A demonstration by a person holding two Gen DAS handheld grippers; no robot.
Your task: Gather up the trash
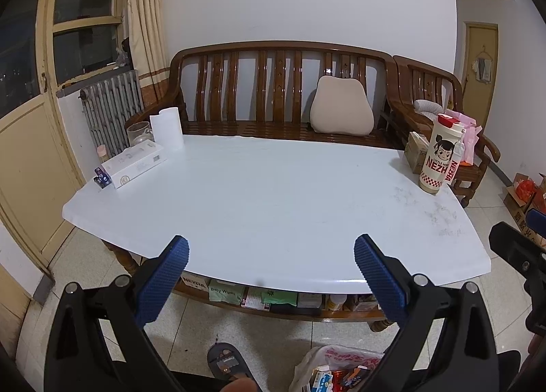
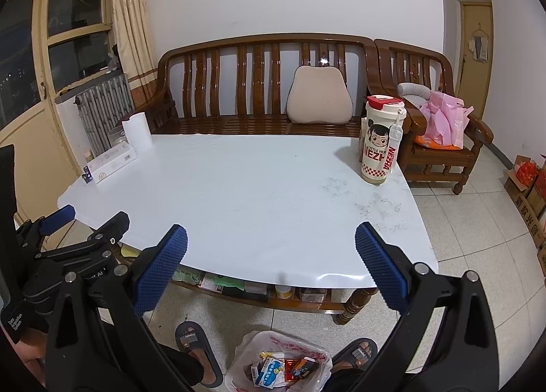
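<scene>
The bench (image 2: 239, 194) is plain white with faint grey speckling near its right end, and on it stands a cream tumbler (image 2: 380, 142) with a red lid, a red-and-white checked band at the foot, red lettering and a dark-haired cartoon figure. Each claw is black with blue, finely dimpled pads (image 1: 163, 276), the left claw (image 1: 271, 276) and the right claw (image 2: 271, 269) alike. On the pale tiled floor (image 2: 460, 228) lies a whitish plastic bag (image 2: 279, 363) printed in red, holding blue, white, red and orange packets.

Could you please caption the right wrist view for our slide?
Open right gripper above white table; filled trash bag on floor.
</scene>
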